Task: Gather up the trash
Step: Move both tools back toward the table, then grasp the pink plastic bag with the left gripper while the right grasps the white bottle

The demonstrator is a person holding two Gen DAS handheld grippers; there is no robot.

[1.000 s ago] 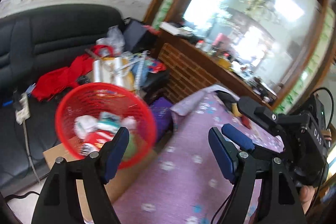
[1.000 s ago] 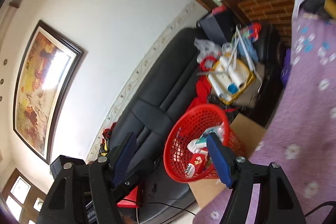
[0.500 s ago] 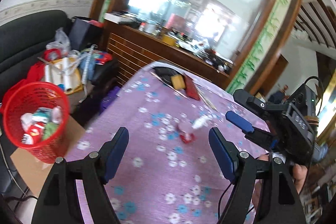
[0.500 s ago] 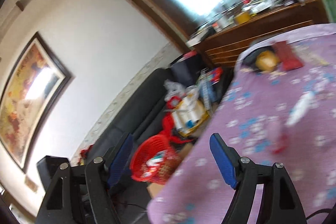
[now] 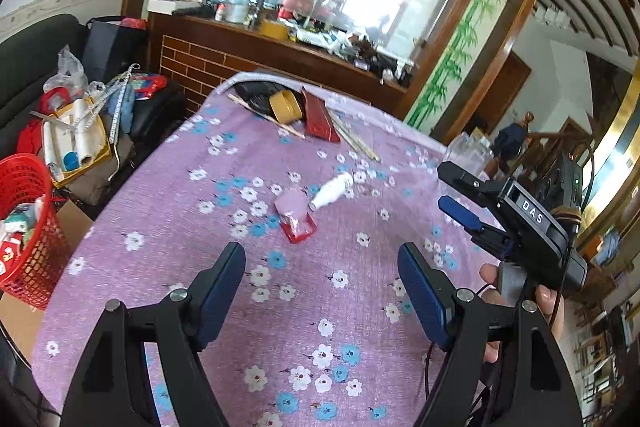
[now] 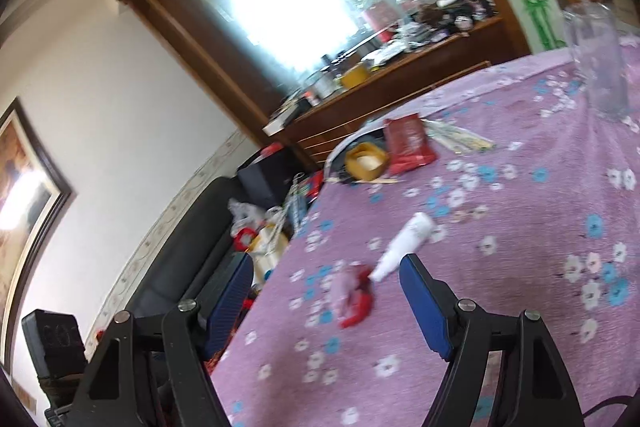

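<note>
A small white bottle (image 5: 332, 191) lies on its side on the purple flowered tablecloth (image 5: 200, 267), touching a crumpled pink and red wrapper (image 5: 296, 217). My left gripper (image 5: 320, 259) hangs open and empty above the cloth, short of both. My right gripper (image 5: 446, 187), held by a hand, is at the right, open and empty. In the right wrist view the right gripper (image 6: 324, 267) frames the wrapper (image 6: 354, 293), with the bottle (image 6: 404, 247) just beyond its right finger. A red mesh basket (image 5: 24, 227) with trash in it stands off the table's left edge.
At the table's far end lie a yellow roll (image 5: 285, 105), a red packet (image 5: 320, 117) and thin sticks (image 5: 356, 139). A clear jar (image 6: 596, 63) stands far right. A black sofa (image 6: 192, 247) with clutter and a wooden sideboard (image 5: 240, 51) border the table.
Both views have swung from the red basket by the sofa to the tabletop. The basket has slid to the left edge of the left view and out of the right view. Both grippers stay open.
</note>
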